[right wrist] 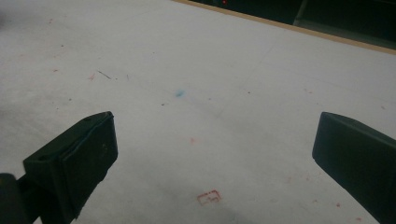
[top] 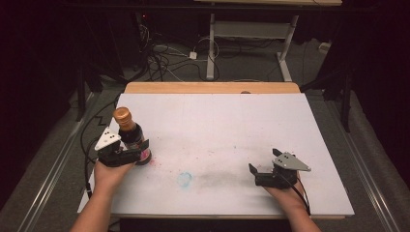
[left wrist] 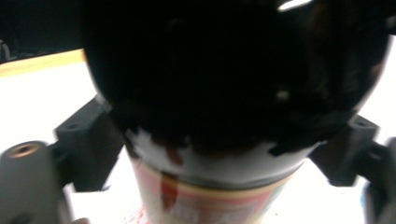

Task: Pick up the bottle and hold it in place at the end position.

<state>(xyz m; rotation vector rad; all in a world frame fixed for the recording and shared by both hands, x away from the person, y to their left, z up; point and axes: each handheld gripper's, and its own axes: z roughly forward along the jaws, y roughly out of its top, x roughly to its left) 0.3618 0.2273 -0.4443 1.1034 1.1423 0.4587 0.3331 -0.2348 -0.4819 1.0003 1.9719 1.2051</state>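
- Left gripper view, nearest: the left gripper [left wrist: 224,140] has its jaws pinched on the dark bottle [left wrist: 233,93], which blocks most of that frame; the label is blurred.
- High view: the bottle [top: 131,134] stands at the table's [top: 232,121] left edge.
- Right gripper [right wrist: 215,144] rests spread apart, holding nothing.

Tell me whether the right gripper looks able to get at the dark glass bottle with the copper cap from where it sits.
Probably yes. The white table top between the right gripper and the bottle is bare, though the left gripper already clasps its body.
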